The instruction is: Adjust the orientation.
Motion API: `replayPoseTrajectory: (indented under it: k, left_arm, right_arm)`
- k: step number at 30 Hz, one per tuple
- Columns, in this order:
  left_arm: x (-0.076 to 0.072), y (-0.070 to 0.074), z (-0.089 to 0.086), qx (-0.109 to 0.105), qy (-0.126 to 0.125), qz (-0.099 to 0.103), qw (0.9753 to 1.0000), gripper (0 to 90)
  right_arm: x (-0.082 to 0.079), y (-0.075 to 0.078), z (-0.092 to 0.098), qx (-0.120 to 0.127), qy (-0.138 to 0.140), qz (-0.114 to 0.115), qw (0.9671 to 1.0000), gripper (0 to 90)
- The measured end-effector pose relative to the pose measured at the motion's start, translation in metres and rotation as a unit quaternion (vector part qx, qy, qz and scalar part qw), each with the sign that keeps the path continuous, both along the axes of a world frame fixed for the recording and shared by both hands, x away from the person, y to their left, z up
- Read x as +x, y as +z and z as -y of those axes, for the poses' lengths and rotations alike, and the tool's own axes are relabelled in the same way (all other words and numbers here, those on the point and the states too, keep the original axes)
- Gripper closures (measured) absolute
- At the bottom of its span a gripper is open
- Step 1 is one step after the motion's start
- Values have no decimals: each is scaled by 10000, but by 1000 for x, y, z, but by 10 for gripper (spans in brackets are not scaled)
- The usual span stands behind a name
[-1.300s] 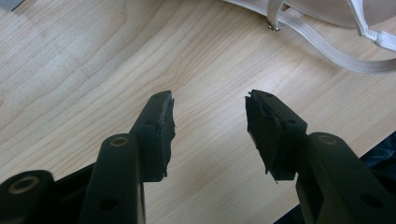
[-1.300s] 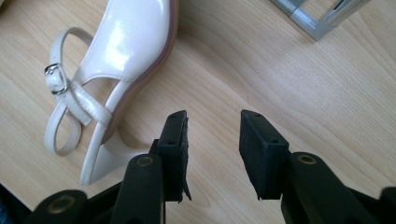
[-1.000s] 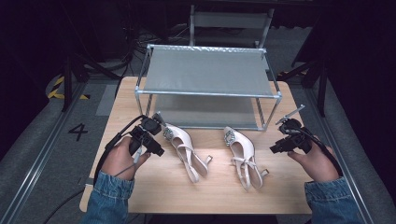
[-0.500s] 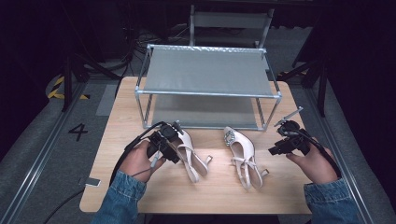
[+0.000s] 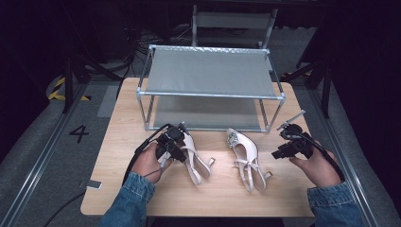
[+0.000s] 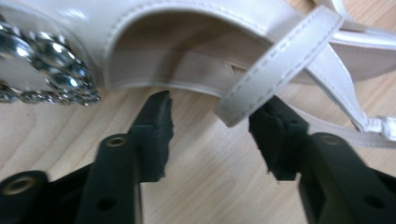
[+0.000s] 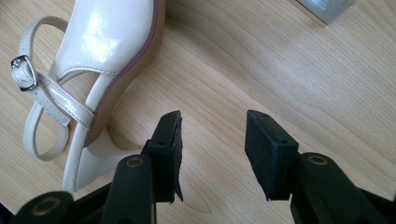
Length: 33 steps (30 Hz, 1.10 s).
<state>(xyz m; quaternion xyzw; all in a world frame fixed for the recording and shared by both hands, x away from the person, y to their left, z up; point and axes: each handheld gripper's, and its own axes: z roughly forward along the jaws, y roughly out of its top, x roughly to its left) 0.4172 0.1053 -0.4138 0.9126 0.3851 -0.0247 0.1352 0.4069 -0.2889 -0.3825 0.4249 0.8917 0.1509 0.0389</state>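
left gripper view shows the left gripper with its black jaws apart at the side of the glossy cream slingback shoe with a rhinestone buckle, which lies on the pale wooden table just near of the grey metal two-tier rack, and the loose cream ankle strap hangs across one jaw tip. if the jaws close here they would likely pinch only that thin strap, so the shoe could dangle, swing or slip free on lifting. the right gripper, jaws also apart over bare wood, sits just right of the second cream slingback shoe and could nudge its heel when it goes in.
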Motion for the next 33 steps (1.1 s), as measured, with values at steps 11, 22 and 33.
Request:
replayPoseTrajectory:
  k: [11, 22, 33]
  left_arm:
    - [-11, 12, 7, -223, -325, 134, 9991, 872]
    - [-23, 34, 7, -73, -400, 399, 9984, 877]
    - [-28, 50, 4, 85, -361, 480, 9982, 876]
  right_arm:
    - [-1, 0, -1, -2, 16, 15, 10000, 564]
    - [-2, 2, 0, -6, -5, 46, 10000, 561]
    - [-3, 1, 1, -18, -16, 39, 10000, 561]
